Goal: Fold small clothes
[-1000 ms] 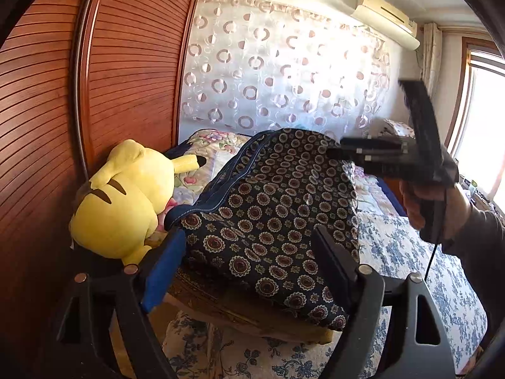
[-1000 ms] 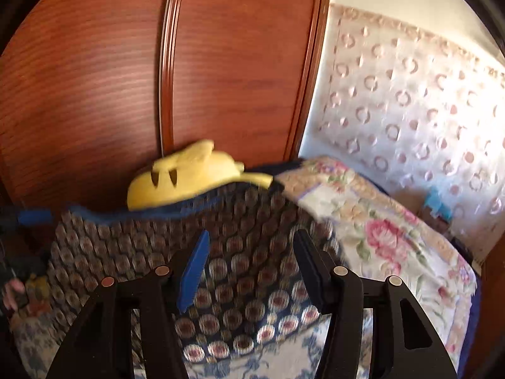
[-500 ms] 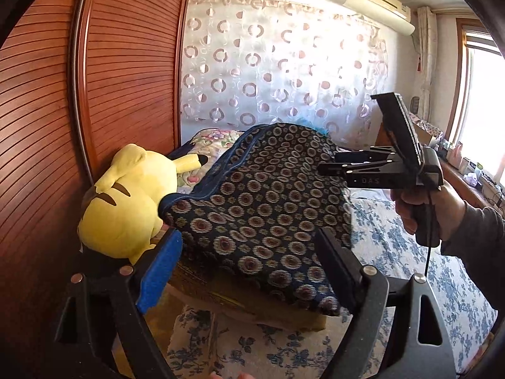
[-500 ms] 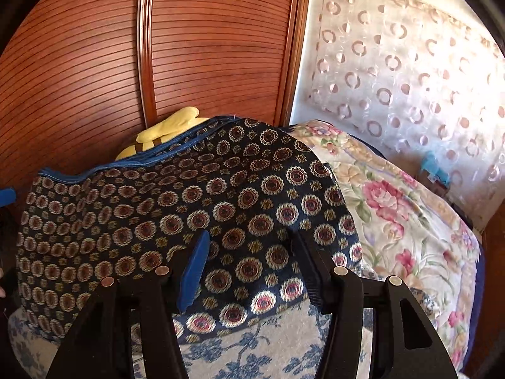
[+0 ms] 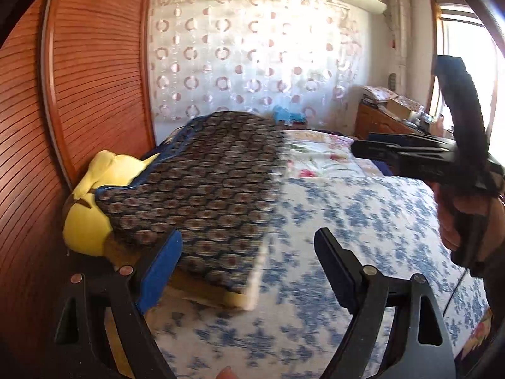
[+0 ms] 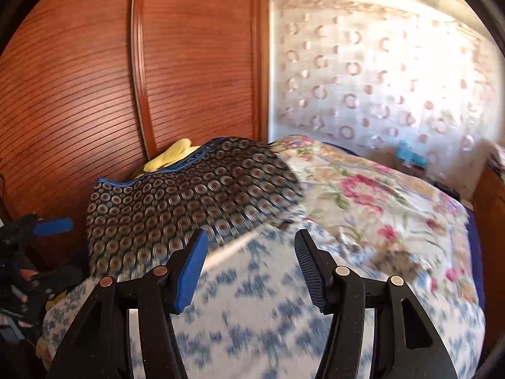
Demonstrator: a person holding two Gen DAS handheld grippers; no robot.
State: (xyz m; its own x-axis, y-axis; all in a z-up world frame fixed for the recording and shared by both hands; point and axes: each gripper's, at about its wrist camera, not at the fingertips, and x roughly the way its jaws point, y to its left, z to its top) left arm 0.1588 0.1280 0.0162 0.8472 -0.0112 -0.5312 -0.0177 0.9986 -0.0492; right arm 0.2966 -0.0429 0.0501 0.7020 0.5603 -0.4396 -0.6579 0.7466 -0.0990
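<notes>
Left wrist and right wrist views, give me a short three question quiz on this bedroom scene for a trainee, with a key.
1. True or false: the left gripper holds the patterned cloth.
2. What lies behind the patterned cloth, against the wooden door?
A. a yellow plush toy
B. a red pillow
C. a laundry basket
3. Fill in: the bed cover under both grippers is white with ____ flowers.

Key:
1. False: its jaws stand open and empty. The right gripper is open too.
2. A: the yellow plush toy.
3. Blue.
</notes>
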